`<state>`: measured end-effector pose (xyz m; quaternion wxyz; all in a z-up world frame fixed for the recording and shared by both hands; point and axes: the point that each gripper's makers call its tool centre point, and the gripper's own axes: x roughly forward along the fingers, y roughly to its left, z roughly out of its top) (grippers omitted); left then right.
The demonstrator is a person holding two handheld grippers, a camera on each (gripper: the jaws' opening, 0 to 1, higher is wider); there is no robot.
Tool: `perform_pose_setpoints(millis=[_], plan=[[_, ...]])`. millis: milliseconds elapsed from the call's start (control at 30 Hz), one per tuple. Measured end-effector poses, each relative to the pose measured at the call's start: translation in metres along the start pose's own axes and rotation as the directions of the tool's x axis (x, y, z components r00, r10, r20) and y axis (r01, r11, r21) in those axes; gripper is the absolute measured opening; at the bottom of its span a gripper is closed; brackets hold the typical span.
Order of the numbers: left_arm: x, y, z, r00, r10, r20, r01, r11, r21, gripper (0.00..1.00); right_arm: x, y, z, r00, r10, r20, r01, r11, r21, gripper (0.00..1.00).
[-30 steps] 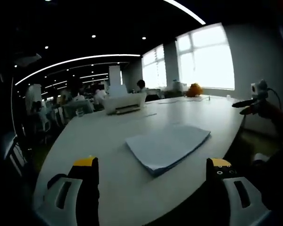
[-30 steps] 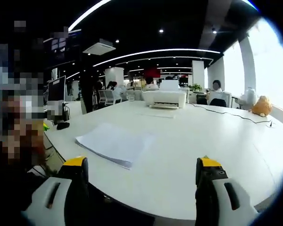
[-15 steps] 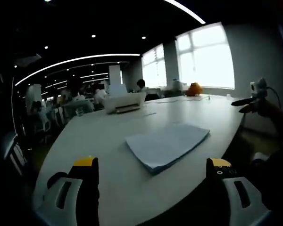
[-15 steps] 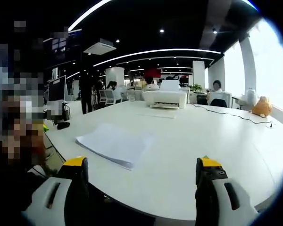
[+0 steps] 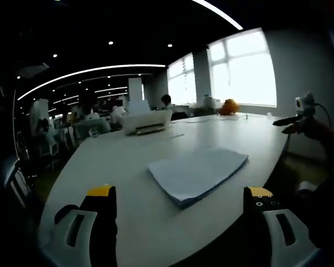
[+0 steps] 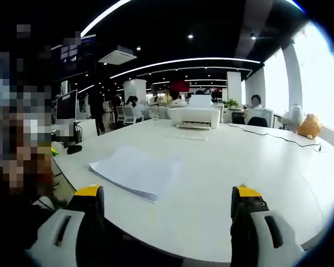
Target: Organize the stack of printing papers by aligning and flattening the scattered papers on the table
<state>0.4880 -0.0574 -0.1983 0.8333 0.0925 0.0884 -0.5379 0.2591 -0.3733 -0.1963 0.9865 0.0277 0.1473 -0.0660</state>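
- Two tools are held low at the near edge of the white bench (image 5: 128, 167), each pointing forward across its top.
- Left tool (image 5: 178, 208): its two yellow-tipped jaws stand wide apart with nothing between them, and touch neither paper nor bench top as far as the left gripper view shows.
- Just ahead of the left tool, between the lines of its two jaws and slightly toward the right one, lies the stack of printing papers (image 5: 197, 171). It rests flat on the bench, turned at an angle to the edge, its near corner close to that edge; the sheet edges at that corner look slightly stepped.
- Right tool (image 6: 167, 208): its jaws are likewise spread wide and empty, clear of the paper.
- From the right tool, the stack of printing papers (image 6: 134, 171) sits ahead and toward the left jaw, near the bench (image 6: 239, 167) edge.
- Well beyond both tools, a white printer (image 6: 193, 115) stands on the far part of the bench, with a loose sheet (image 6: 183, 135) lying flat before it.
- Far off to the right of the right tool, an orange soft toy (image 6: 308, 125) sits by the bright window.
- People sit at desks in the background.
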Motion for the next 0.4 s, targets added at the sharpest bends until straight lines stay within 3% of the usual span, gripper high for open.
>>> perform_pose_setpoints(millis=[400], plan=[[0.0000, 0.0021, -0.0018, 1.000, 0.004, -0.002, -0.004, 1.000, 0.002, 0.97, -0.0013, -0.0010, 0.0036, 1.000, -0.004, 0.010, 0.004, 1.000, -0.003, 0.90]])
